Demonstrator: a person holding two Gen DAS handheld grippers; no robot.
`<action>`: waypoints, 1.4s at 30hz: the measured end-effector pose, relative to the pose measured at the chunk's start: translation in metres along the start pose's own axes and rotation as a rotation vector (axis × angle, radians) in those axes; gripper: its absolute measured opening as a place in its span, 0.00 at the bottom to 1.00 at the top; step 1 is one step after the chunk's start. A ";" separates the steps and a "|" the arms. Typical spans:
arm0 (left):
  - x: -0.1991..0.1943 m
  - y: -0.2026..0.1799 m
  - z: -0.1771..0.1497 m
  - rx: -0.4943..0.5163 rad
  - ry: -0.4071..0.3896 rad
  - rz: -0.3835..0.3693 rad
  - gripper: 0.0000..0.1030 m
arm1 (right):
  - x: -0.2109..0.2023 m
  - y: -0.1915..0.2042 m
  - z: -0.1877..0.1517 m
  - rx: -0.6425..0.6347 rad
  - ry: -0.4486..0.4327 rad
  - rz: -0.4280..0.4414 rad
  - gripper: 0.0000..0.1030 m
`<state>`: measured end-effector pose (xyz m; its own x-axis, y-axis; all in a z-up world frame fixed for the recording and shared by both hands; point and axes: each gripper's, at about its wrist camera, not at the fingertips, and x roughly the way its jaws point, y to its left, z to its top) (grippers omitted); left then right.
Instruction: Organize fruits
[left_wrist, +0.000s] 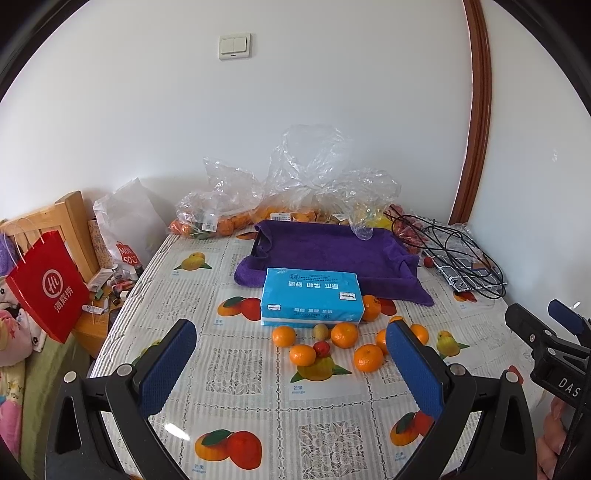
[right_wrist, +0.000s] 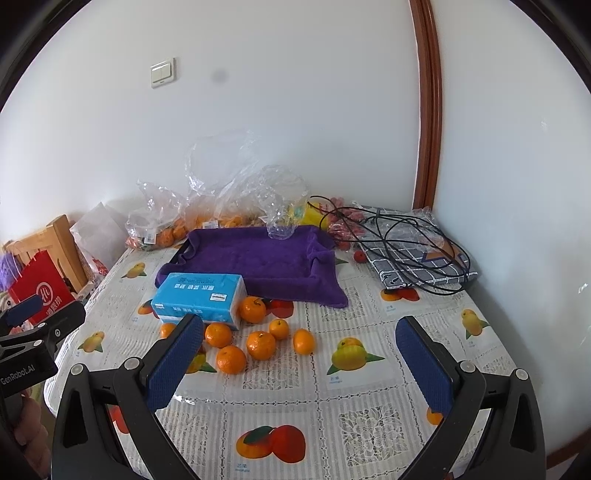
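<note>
Several loose mandarins (left_wrist: 344, 334) (right_wrist: 261, 345) lie on the fruit-print tablecloth, in front of a blue tissue pack (left_wrist: 312, 297) (right_wrist: 199, 299). Among them are a small red fruit (left_wrist: 321, 348) and a small yellow-green fruit (left_wrist: 321, 331). Behind the pack a purple towel (left_wrist: 332, 254) (right_wrist: 258, 258) is draped over a dark tray. My left gripper (left_wrist: 291, 332) hovers open and empty just short of the mandarins. My right gripper (right_wrist: 299, 325) is open and empty too, to their right. Each gripper shows at the edge of the other's view, the right gripper (left_wrist: 543, 317) and the left gripper (right_wrist: 37, 314).
Clear plastic bags of oranges (left_wrist: 221, 218) and other fruit line the wall behind the towel. A black cable (right_wrist: 399, 240) coils on a checked package (right_wrist: 417, 262) at the back right, a lone red fruit (right_wrist: 359, 256) beside it. A red paper bag (left_wrist: 48, 284) hangs left of the table.
</note>
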<state>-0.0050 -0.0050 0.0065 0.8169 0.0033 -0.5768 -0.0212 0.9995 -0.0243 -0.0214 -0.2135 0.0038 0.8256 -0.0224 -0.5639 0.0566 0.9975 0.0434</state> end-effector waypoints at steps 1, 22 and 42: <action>0.000 0.000 0.000 0.000 0.000 0.000 1.00 | -0.001 0.000 0.000 0.002 -0.003 0.001 0.99; -0.006 -0.001 0.000 0.000 -0.006 -0.010 1.00 | -0.004 -0.002 -0.003 0.013 -0.012 0.013 0.99; -0.006 -0.002 -0.002 -0.001 -0.008 -0.009 1.00 | -0.005 0.002 -0.003 0.002 -0.010 0.013 0.99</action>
<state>-0.0114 -0.0073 0.0086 0.8216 -0.0053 -0.5700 -0.0143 0.9994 -0.0299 -0.0270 -0.2110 0.0040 0.8318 -0.0103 -0.5550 0.0472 0.9975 0.0523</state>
